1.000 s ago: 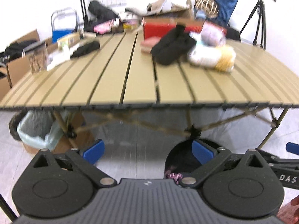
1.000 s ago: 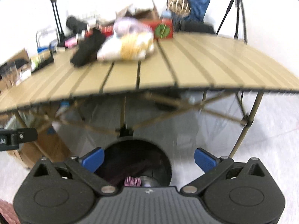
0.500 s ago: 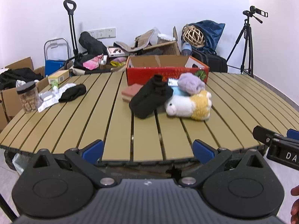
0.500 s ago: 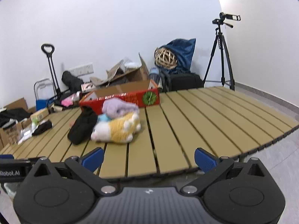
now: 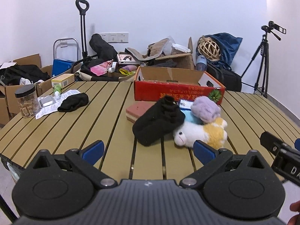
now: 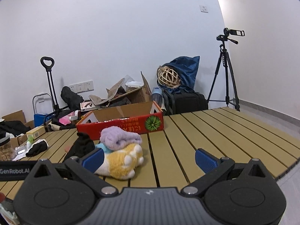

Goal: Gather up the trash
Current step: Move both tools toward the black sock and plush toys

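Both grippers are open and empty above the near edge of a tan slatted table (image 5: pixel 84 123). In the left wrist view my left gripper (image 5: pixel 149 150) faces a pile: a black cloth (image 5: pixel 157 125), a white and yellow plush toy (image 5: pixel 202 133), a purple sock (image 5: pixel 206 108) and a pink block (image 5: pixel 138 110). Papers (image 5: pixel 54 105) and another black cloth (image 5: pixel 74 102) lie at the left. My right gripper (image 6: pixel 149 158) looks over the plush toy (image 6: pixel 121 161) and purple sock (image 6: pixel 120 137). The right gripper's body shows at the left view's right edge (image 5: pixel 281 155).
A red cardboard box (image 5: pixel 178 88) stands open behind the pile. A jar of snacks (image 5: pixel 27 101) stands at the table's left edge. Boxes, bags, a trolley (image 5: pixel 82 30) and a camera tripod (image 6: pixel 226 71) line the wall behind. The table's right half (image 6: pixel 215 136) holds nothing.
Both grippers rose from below the table edge, where a black bin showed under them, to above the tabletop. They stayed open throughout.
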Tool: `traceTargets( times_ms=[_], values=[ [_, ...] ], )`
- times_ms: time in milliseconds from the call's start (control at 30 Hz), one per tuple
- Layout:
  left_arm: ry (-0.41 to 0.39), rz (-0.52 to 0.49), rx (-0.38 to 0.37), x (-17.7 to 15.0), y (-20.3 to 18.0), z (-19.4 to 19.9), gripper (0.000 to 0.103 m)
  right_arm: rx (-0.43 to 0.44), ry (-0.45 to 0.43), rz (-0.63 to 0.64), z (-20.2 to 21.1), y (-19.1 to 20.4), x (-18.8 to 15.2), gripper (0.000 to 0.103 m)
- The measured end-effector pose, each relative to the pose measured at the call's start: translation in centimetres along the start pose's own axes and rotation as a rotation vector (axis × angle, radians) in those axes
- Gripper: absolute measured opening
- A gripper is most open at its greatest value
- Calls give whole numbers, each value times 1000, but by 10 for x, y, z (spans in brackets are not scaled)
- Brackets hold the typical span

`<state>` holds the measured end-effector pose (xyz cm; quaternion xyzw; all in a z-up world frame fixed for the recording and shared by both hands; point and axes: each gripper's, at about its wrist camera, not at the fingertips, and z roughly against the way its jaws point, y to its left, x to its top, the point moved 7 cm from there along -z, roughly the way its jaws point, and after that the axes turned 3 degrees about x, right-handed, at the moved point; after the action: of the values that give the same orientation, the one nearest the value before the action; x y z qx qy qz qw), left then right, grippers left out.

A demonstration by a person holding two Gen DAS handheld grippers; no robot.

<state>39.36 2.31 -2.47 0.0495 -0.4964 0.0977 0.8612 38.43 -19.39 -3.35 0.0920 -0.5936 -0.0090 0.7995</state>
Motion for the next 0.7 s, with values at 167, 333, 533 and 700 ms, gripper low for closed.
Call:
traceTargets(
  times_ms=[167, 333, 533, 700],
  values=[
    [2, 41, 19, 10, 7, -18, 103, 12, -25, 24, -18, 10, -1, 103],
    [25, 33, 27, 7, 3, -38, 103, 16, -35, 30, -37, 14, -7, 103],
    [40, 39, 66, 5, 8, -57, 103, 19, -23, 6, -58, 13, -15, 103],
    [53, 61, 98, 5, 26, -65, 103, 39, 17, -12, -73, 13, -23, 103]
  ],
)
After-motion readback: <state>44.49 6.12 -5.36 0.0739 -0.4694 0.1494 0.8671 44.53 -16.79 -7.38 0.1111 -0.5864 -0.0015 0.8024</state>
